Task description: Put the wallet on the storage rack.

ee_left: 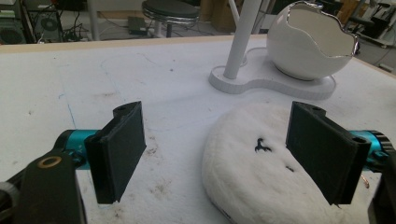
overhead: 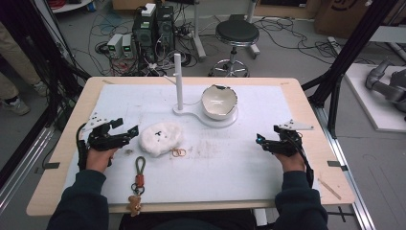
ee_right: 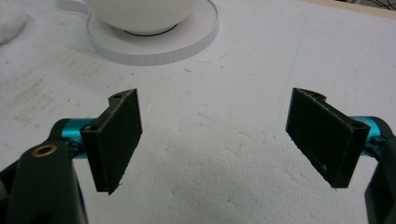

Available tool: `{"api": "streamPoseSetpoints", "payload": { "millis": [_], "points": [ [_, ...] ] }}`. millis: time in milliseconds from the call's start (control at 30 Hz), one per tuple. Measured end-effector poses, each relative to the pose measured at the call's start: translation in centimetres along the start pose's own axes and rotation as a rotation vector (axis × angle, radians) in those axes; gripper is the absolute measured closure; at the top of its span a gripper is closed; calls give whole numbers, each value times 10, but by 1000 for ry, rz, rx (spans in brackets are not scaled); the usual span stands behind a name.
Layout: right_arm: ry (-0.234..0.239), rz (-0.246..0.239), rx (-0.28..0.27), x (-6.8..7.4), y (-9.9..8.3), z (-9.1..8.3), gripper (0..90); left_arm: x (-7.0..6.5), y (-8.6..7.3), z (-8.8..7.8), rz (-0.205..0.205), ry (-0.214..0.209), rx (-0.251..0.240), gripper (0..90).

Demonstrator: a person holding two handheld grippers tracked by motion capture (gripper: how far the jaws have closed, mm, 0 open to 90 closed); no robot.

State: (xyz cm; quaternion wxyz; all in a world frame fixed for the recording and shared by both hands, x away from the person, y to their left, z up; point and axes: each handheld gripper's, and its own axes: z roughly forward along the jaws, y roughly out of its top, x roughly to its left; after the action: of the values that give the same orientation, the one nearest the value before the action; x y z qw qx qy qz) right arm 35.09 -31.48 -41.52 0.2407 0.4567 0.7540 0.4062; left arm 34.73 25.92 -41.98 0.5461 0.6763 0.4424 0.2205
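Now, with both grippers wide open and empty, bring the left gripper (overhead: 128,130) over the white fluffy pouch (overhead: 161,138) lying just beside it, close gently on its soft edge, and keep the right gripper (overhead: 261,142) ready, well apart.

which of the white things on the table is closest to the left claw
The fluffy white pad: it lies right beside the open left claw. The egg-shaped bowl and the upright post stand farther back on their white base.
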Motion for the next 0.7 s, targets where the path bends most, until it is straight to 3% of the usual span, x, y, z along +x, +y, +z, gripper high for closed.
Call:
{"api": "streamPoseSetpoints", "payload": {
  "millis": [433, 533, 700],
  "points": [
    [5, 0, 0, 1, 0, -1, 187, -4, -2, 9, 5, -20, 31, 197],
    [14, -5, -2, 2, 0, -1, 186, -7, -4, 22, 6, 2, 74, 196],
    [31, -3, -2, 4, 0, 1, 186, -9, -1, 38, -9, 13, 96, 194]
  ]
}}
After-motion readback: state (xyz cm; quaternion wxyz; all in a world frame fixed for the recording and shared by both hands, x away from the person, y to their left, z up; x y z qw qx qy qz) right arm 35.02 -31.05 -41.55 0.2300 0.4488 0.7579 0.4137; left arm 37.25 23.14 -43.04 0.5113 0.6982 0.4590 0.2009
